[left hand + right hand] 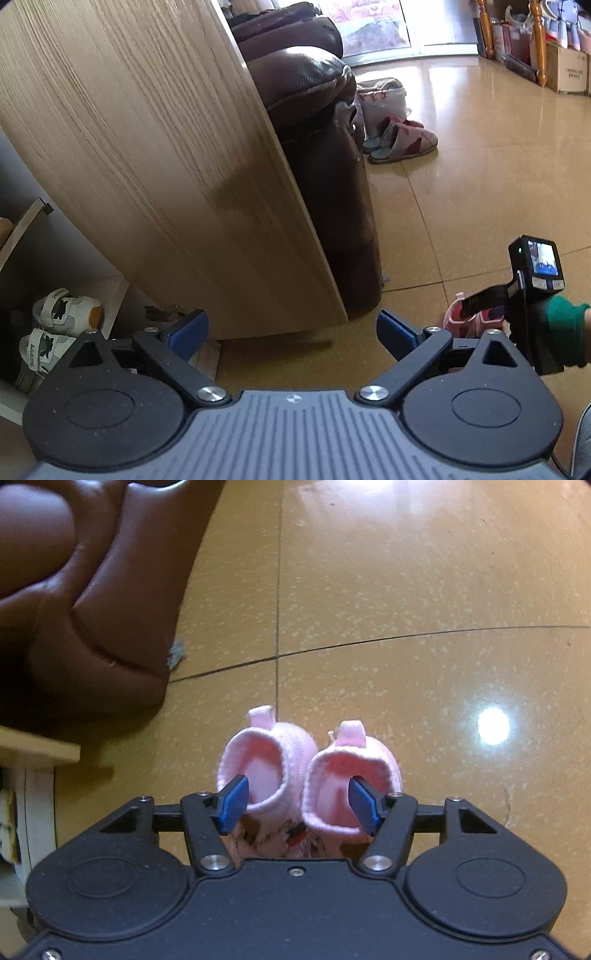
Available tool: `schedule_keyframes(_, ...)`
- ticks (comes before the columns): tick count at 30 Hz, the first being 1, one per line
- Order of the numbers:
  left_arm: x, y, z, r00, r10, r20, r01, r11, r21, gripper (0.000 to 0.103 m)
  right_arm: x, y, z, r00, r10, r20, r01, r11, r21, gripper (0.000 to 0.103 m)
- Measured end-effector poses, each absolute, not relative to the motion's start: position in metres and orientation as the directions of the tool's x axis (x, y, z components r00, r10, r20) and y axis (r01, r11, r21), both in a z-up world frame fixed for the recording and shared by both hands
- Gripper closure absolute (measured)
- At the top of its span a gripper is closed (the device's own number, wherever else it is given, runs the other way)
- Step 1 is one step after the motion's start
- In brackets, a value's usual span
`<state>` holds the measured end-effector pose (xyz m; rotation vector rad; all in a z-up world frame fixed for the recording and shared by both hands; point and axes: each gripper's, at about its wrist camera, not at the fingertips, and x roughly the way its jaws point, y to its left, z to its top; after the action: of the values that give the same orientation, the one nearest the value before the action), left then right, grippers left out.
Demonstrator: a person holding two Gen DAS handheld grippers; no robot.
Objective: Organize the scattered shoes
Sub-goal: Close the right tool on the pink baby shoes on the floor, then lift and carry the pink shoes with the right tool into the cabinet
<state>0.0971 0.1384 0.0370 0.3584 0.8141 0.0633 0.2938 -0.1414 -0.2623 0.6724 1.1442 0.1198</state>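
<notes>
The shiny yellow tile floor (406, 590) holds your two small pink knit shoes (310, 771), side by side just past the brown leather sofa (74, 602). Your right claw (297, 803) is nearer: one finger sits inside each shoe's mouth, jaws partly closed around the two inner walls. I cannot tell if they squeeze. Your left claw (291, 332) hangs open, holding nothing.
</notes>
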Motion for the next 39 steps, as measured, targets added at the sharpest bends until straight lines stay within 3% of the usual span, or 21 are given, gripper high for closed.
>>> schedule_keyframes(2, 0.096, 0.14, 0.038, 0.686, 0.195, -0.701, 0.082, 0.937, 0.34, 0.005, 0.298, -0.14, -0.269, 0.429, 0.42, -0.8, 0.257, 0.792, 0.553, 0.04)
schedule_keyframes(4, 0.097, 0.141, 0.037, 0.68, 0.199, -0.706, 0.083, 0.935, 0.345, 0.005, 0.303, -0.137, -0.275, 0.433, 0.413, -0.801, 0.258, 0.795, 0.55, 0.055)
schedule_keyframes(5, 0.097, 0.142, 0.036, 0.674, 0.203, -0.71, 0.085, 0.934, 0.347, 0.005, 0.304, -0.136, -0.276, 0.437, 0.416, -0.798, 0.242, 0.8, 0.549, 0.072)
schedule_keyframes(6, 0.096, 0.144, 0.033, 0.666, 0.207, -0.717, 0.087, 0.933, 0.35, 0.005, 0.305, -0.134, -0.277, 0.44, 0.415, -0.796, 0.23, 0.805, 0.547, 0.079)
schedule_keyframes(14, 0.09, 0.153, 0.02, 0.636, 0.243, -0.733, 0.071, 0.927, 0.368, 0.005, 0.313, -0.116, -0.265, 0.505, 0.407, -0.761, 0.056, 0.864, 0.5, 0.079)
schedule_keyframes(22, 0.084, 0.158, 0.026, 0.65, 0.245, -0.72, 0.055, 0.929, 0.366, 0.005, 0.32, -0.105, -0.266, 0.486, 0.398, -0.778, 0.072, 0.869, 0.489, 0.077)
schedule_keyframes(25, 0.082, 0.16, 0.027, 0.653, 0.243, -0.717, 0.055, 0.929, 0.366, 0.005, 0.322, -0.1, -0.267, 0.478, 0.383, -0.791, 0.037, 0.891, 0.453, 0.088)
schedule_keyframes(27, 0.08, 0.166, 0.029, 0.654, 0.252, -0.713, 0.04, 0.93, 0.365, 0.005, 0.32, -0.104, -0.266, 0.49, 0.395, -0.777, 0.033, 0.882, 0.469, 0.093)
schedule_keyframes(39, 0.048, 0.177, 0.07, 0.744, 0.272, -0.61, -0.076, 0.942, 0.327, 0.005, 0.279, -0.13, -0.175, 0.654, 0.452, -0.607, -0.073, 0.836, 0.544, 0.094)
